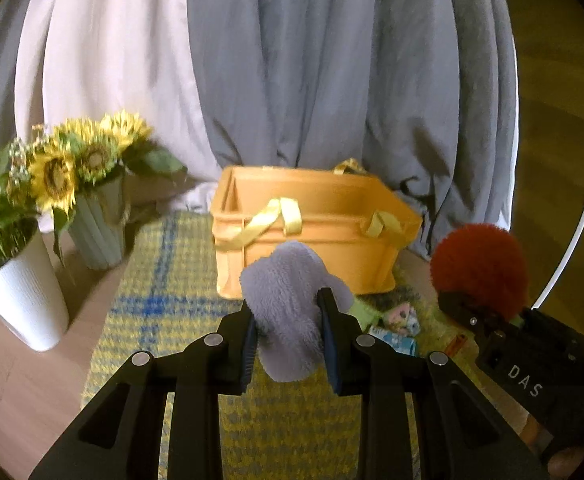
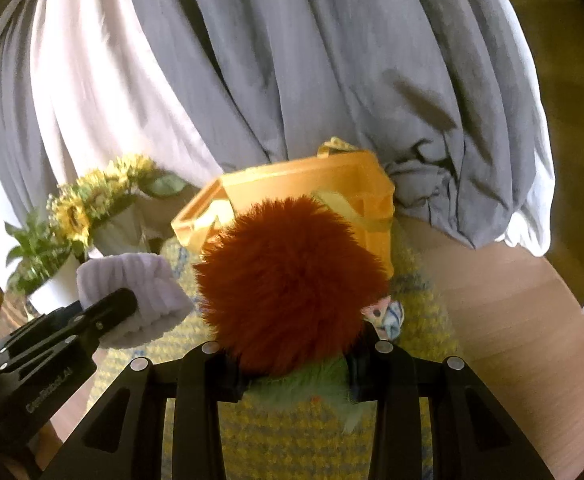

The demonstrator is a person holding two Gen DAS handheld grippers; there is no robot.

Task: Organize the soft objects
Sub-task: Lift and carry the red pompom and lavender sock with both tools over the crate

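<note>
In the left wrist view, the left gripper (image 1: 288,334) is in the lower centre of the frame, and its jaws are closed around a lilac fluffy sock (image 1: 288,312), which bulges above and hangs below the pads. At the right edge of the same view, the right gripper (image 1: 458,308) carries a red fluffy ball (image 1: 479,266); in the right wrist view its jaws pinch the green furry part under the ball. Both objects are in the air, in front of the orange basket (image 1: 320,216), which stands in the centre of the frame on a yellow and blue mat (image 1: 160,304) on the counter (image 1: 24,380).

Both objects look very light and soft, so they will flatten under the jaws and will not slip easily. I think a hold across the thick middle is the safest, because a loose end could fold and drag on the basket rim. A small patterned item (image 1: 402,316) lies on the mat, near the basket.
</note>
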